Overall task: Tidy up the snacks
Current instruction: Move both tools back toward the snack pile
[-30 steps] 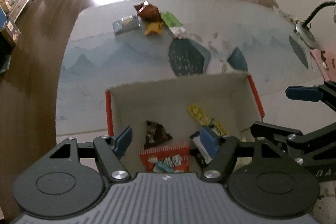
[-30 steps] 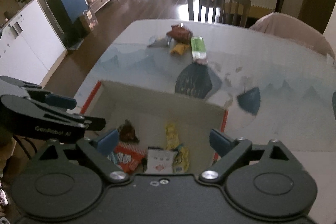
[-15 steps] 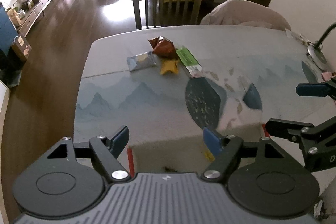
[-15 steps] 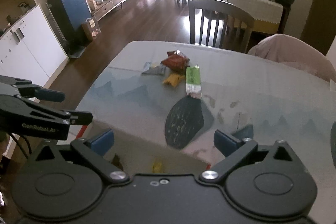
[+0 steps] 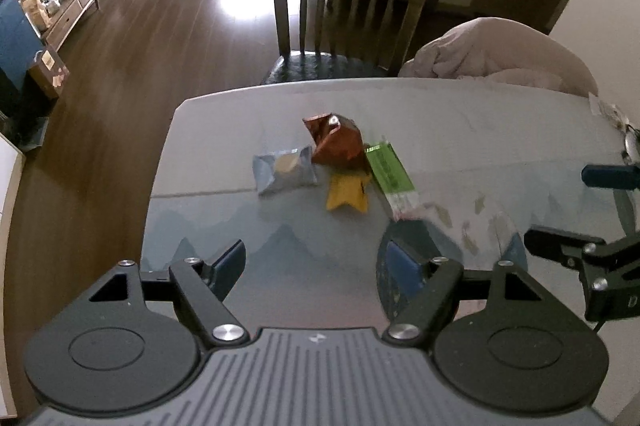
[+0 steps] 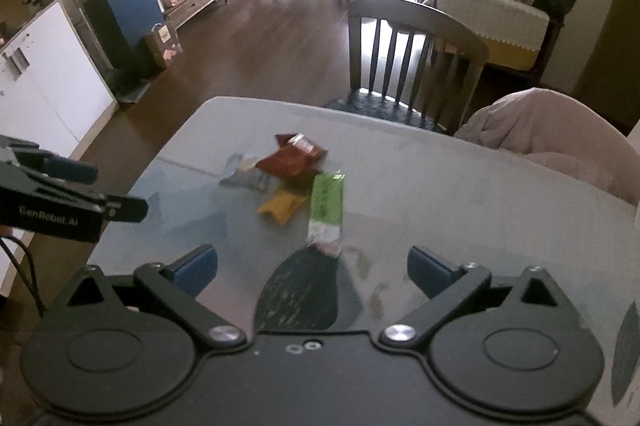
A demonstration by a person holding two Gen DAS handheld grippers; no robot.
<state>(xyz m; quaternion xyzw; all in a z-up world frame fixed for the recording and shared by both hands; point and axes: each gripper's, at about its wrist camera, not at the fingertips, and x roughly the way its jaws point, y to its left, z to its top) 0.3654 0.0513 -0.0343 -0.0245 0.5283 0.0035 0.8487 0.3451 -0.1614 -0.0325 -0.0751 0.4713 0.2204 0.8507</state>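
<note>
Fingers of the left gripper stand apart with nothing between them — only bare tabletop shows in the gap. Its jaws have just been opening. Fingers of the right gripper are spread wider, also empty, and have likewise just been opening; both grippers hang above the near part of the tabletop.

Four snacks lie in a loose cluster toward the far left corner of the tabletop, well short of either gripper:
- grey-blue packet — leftmost, lying flat, nearest the left edge.
- brown foil bag — puffed up, touching the packet's right end, closest to the far edge.
- yellow wrapper — just in front of the brown bag, partly under it.
- green bar — rightmost, lying lengthwise from far to near, its pale end toward the grippers.

A wooden chair stands beyond the far edge.
</note>
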